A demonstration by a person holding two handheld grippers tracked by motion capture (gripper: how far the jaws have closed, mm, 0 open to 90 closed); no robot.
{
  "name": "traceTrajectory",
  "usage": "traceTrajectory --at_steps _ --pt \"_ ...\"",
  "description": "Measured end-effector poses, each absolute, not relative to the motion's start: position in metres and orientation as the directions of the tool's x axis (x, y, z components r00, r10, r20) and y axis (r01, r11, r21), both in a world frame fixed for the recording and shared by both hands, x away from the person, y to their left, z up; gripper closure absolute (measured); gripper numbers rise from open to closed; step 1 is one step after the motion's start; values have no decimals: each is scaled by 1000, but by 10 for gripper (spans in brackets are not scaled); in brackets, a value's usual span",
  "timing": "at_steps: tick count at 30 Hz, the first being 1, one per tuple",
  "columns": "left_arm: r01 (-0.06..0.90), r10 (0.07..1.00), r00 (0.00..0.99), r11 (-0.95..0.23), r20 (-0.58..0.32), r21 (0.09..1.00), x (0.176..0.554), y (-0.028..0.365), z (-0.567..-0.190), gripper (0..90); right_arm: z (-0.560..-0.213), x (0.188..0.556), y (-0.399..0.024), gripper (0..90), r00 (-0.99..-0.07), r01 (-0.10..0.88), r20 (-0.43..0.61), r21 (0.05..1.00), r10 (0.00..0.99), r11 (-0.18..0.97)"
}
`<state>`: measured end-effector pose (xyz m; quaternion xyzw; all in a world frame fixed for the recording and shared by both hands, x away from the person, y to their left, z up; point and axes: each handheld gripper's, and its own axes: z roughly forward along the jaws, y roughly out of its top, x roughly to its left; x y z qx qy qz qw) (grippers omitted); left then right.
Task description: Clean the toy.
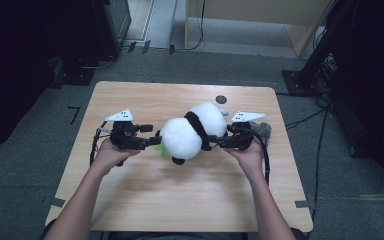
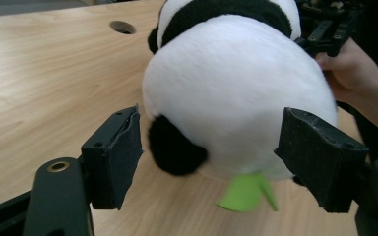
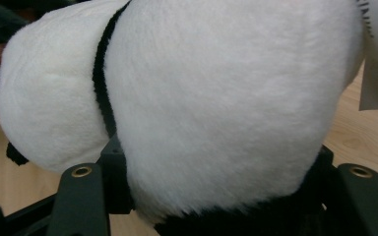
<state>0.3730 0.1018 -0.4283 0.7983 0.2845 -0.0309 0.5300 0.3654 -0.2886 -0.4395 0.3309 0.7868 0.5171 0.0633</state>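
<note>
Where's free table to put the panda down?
Widest bare patch: table front, between the forearms and near edge. Also the far-left corner behind the left gripper, short of the round hole. Crowded: mid-table, where both grippers flank the panda plush, right gripper clamping it.

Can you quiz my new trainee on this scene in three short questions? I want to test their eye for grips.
1. True or false: the right gripper is clamped on the plush panda.
2. Which colour is the piece under the panda: A green, B red, C blue?
3. Do the left gripper pads press the panda?

Key:
1. True.
2. A, the green piece.
3. No; the panda sits between the open jaws, with gaps showing.
</note>
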Motion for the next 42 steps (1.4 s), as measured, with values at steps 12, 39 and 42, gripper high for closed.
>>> traceTrajectory --at_steps 12,39,42 --pt "485 180 874 -389 -452 783 369 79 -447 0 -439 359 -275 357 -875 353 197 885 442 304" --pt "475 210 880 -440 -427 762 361 60 -451 396 -441 362 -273 191 -842 367 169 876 512 315" --pt "488 213 872 -436 -441 756 361 60 -448 447 -443 363 -274 138 -841 371 159 864 517 339"
